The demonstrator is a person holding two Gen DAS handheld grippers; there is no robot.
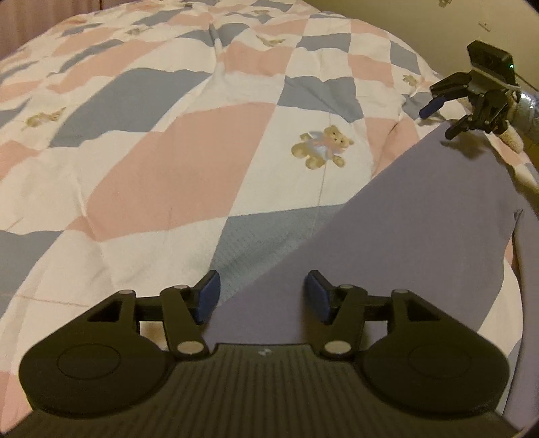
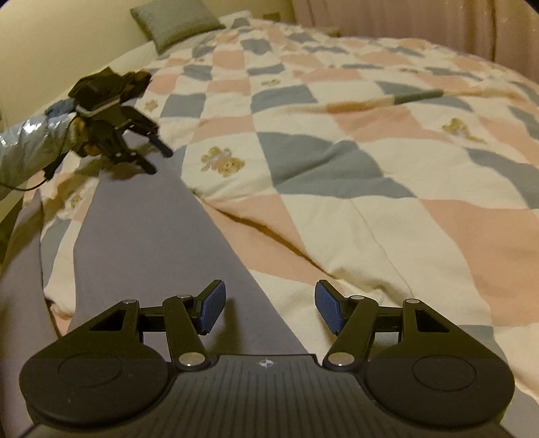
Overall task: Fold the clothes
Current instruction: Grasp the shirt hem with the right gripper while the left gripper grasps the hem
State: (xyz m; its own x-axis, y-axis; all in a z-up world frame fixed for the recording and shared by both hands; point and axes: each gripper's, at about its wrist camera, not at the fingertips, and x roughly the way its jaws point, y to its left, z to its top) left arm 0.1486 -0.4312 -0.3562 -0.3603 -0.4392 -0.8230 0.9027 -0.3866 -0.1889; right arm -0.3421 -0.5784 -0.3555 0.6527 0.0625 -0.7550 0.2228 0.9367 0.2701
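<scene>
A plain lavender garment [image 1: 421,215] lies flat in a long strip [image 2: 145,236] on the quilted bed. My left gripper [image 1: 263,296] is open over one end of it, with the cloth's far edge running between the blue pads and nothing held. My right gripper [image 2: 271,308] is open over the other end, its left finger above the cloth and its right finger above the quilt. Each wrist view shows the other tool at the strip's far end: the right gripper [image 1: 438,122] and the left gripper [image 2: 157,158], both open just above the cloth.
The quilt [image 1: 188,161] has pink, blue and white diamonds with teddy bears and lies in soft ridges [image 2: 269,232]. A grey pillow [image 2: 175,23] leans on the wall at the head. A silvery sleeve [image 2: 30,145] holds the left tool. Curtains [image 2: 421,20] hang behind the bed.
</scene>
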